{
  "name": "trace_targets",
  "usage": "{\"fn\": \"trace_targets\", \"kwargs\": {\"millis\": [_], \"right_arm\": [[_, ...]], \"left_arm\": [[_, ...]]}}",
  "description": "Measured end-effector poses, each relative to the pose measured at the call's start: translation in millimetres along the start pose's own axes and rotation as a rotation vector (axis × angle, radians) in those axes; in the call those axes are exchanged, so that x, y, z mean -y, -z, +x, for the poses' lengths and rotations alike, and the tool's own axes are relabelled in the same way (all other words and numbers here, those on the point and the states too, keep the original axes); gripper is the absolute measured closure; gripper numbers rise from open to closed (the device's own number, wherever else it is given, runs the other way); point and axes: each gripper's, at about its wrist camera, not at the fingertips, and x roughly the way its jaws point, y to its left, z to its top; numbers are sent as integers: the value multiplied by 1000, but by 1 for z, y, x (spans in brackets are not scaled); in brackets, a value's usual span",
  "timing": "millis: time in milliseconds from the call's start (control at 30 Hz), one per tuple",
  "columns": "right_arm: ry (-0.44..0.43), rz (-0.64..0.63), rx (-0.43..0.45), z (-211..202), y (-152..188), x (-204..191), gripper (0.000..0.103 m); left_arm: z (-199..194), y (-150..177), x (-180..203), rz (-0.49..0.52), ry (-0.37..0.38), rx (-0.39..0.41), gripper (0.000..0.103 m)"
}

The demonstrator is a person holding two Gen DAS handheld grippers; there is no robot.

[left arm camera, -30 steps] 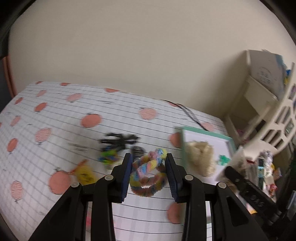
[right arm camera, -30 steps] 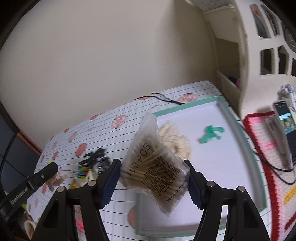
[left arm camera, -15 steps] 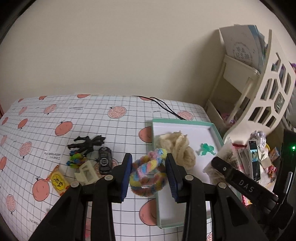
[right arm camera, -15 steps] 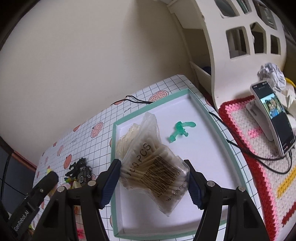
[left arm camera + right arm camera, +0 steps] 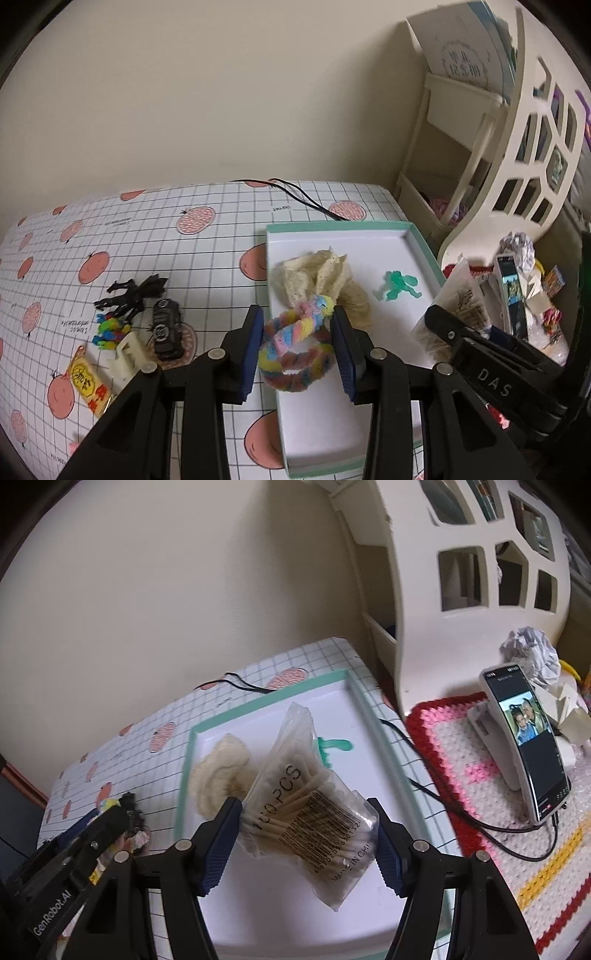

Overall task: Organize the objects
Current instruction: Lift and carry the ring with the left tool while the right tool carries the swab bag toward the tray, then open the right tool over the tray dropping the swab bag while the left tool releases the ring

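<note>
My left gripper (image 5: 297,349) is shut on a rainbow chenille ring (image 5: 295,345), held above the left edge of the mint-rimmed white tray (image 5: 325,435). A cream lace cloth (image 5: 317,280) and a green toy figure (image 5: 397,286) lie in that tray. My right gripper (image 5: 306,843) is shut on a clear bag of cotton swabs (image 5: 308,812), hanging over the tray (image 5: 280,915). The cloth (image 5: 218,771) lies left of the bag, and the green figure (image 5: 334,746) peeks out behind it. The right gripper's arm and bag (image 5: 454,306) show at the tray's right side.
On the tomato-print tablecloth left of the tray lie a black figure (image 5: 129,293), a black toy car (image 5: 166,328), a colourful small toy (image 5: 107,330), a cream block (image 5: 125,356) and a yellow packet (image 5: 86,384). A cream shelf unit (image 5: 461,565) and a phone on a stand (image 5: 528,742) stand to the right.
Both grippers have swung right toward the tray, still holding their loads. The chenille ring now overlaps the tray's left edge; the swab bag hangs further over the tray.
</note>
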Motion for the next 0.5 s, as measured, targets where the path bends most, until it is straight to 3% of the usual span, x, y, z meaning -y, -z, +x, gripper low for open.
{"fn": "trace_targets", "kwargs": {"millis": [267,500], "right_arm": [[6,56,-48,15,-1,20,33],[50,12,-72,24,2,17,33]], "left_arm": [[30,7,11,5,18,-53,64],[53,20,13,-17,29,-117,64]]}}
